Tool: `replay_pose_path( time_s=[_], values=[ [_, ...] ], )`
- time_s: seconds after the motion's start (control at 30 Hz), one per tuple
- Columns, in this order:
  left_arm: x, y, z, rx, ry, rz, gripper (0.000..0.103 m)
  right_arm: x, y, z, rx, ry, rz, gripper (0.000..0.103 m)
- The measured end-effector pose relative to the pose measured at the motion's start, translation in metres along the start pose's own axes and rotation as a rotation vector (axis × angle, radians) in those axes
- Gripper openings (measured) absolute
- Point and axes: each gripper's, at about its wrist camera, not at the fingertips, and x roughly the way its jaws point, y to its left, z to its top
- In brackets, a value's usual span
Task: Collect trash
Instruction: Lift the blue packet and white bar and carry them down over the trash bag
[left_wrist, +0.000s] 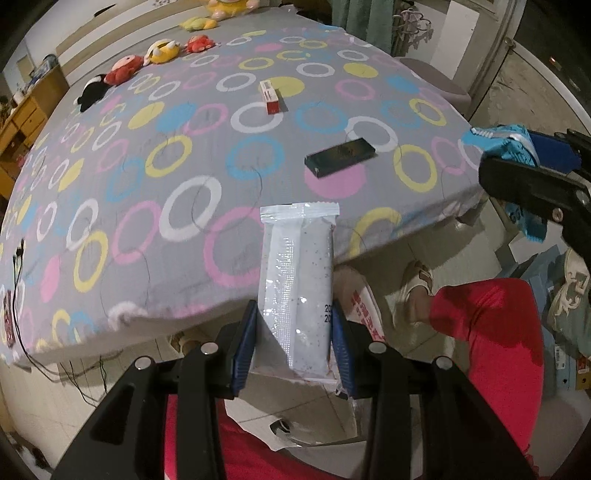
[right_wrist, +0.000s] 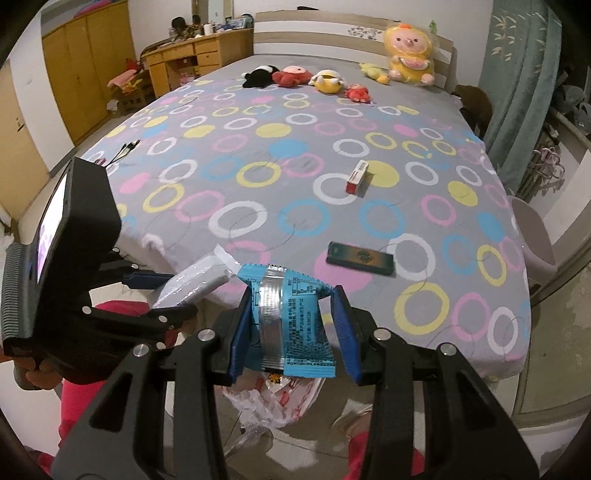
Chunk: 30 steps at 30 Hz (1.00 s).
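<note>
My left gripper (left_wrist: 295, 332) is shut on a white speckled wrapper (left_wrist: 299, 280), held upright off the bed's near edge, above a white plastic bag (left_wrist: 364, 314) on the floor. My right gripper (right_wrist: 291, 325) is shut on a blue snack wrapper (right_wrist: 291, 317), over the same bag (right_wrist: 280, 398). The right gripper also shows at the right of the left wrist view (left_wrist: 532, 173), the left gripper at the left of the right wrist view (right_wrist: 162, 295). On the bed lie a dark flat box (left_wrist: 340, 153) (right_wrist: 360, 258) and a red-and-white small box (left_wrist: 271, 96) (right_wrist: 357, 177).
The bed (right_wrist: 258, 206) has a grey sheet with coloured rings. Plush toys (right_wrist: 325, 79) line its far end. Cables (right_wrist: 123, 149) lie at its left side. A wooden desk (right_wrist: 192, 55) and wardrobe stand beyond. My red-clothed legs (left_wrist: 491, 332) are below.
</note>
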Motion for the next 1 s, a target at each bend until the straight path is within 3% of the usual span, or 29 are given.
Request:
replay_pose_path(
  time_s=[0.23, 0.63, 1.0],
  values=[
    [0.002, -0.016, -0.028, -0.018, -0.009, 0.035, 0.038, 0.0, 0.014, -0.027, -0.011, 0.012, 0.013, 0.041],
    [0.02, -0.033, -0.068, -0.036, 0.014, 0.01, 0.038, 0.014, 0.019, -0.071, 0.041, 0.067, 0.043, 0.041],
    [0.052, -0.047, -0.091, 0.008, 0.059, 0.034, 0.038, 0.042, 0.021, -0.099, 0.079, 0.122, 0.038, 0.041]
  ],
)
